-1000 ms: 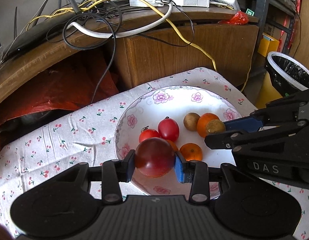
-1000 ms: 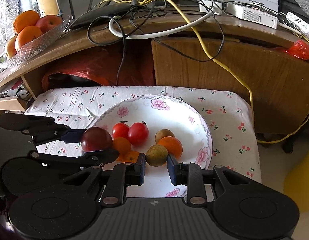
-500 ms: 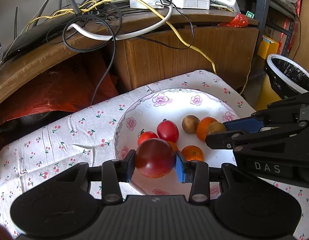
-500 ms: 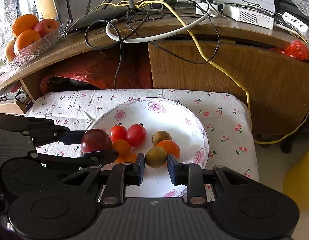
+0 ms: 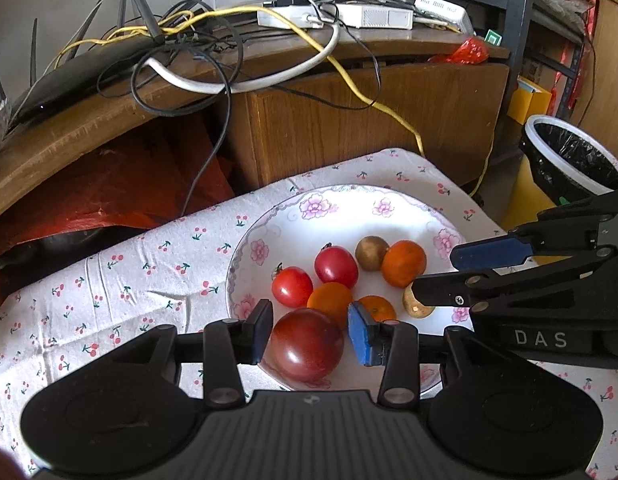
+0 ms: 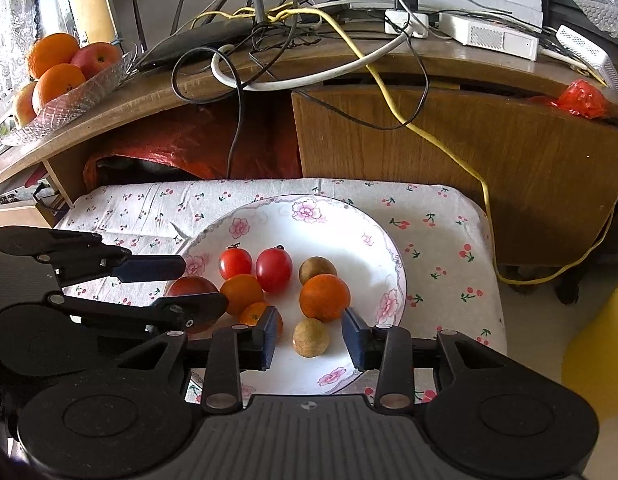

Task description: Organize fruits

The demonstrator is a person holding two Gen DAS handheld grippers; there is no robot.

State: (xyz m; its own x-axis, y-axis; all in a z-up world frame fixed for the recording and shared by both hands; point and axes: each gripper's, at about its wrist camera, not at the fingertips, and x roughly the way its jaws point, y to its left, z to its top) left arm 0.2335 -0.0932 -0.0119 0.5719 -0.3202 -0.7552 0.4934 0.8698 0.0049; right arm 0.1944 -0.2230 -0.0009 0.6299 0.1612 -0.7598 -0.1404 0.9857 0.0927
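Note:
A white flowered plate (image 5: 337, 196) (image 6: 341, 232) on a cherry-print cloth holds several fruits: two red tomatoes (image 5: 291, 286), oranges (image 5: 403, 263) and a brown round fruit (image 5: 371, 253). A large dark red tomato (image 5: 307, 344) (image 6: 189, 286) rests at the plate's near rim between the fingers of my left gripper (image 5: 309, 334) (image 6: 203, 286), which is open with small gaps at the pads. My right gripper (image 6: 311, 338) (image 5: 435, 276) is open too. A small tan fruit (image 6: 311, 338) (image 5: 417, 306) lies on the plate between its spread fingers.
A wooden desk (image 6: 429, 152) behind the table carries tangled cables, routers and a glass bowl of oranges and apples (image 6: 69, 88) at the far left. A black-lined bin (image 5: 569, 156) stands to the right. Red plastic (image 6: 181, 144) fills the space under the desk.
Both grippers have opened. The dark red tomato has left the left gripper and the tan fruit the right one; both now lie on the plate.

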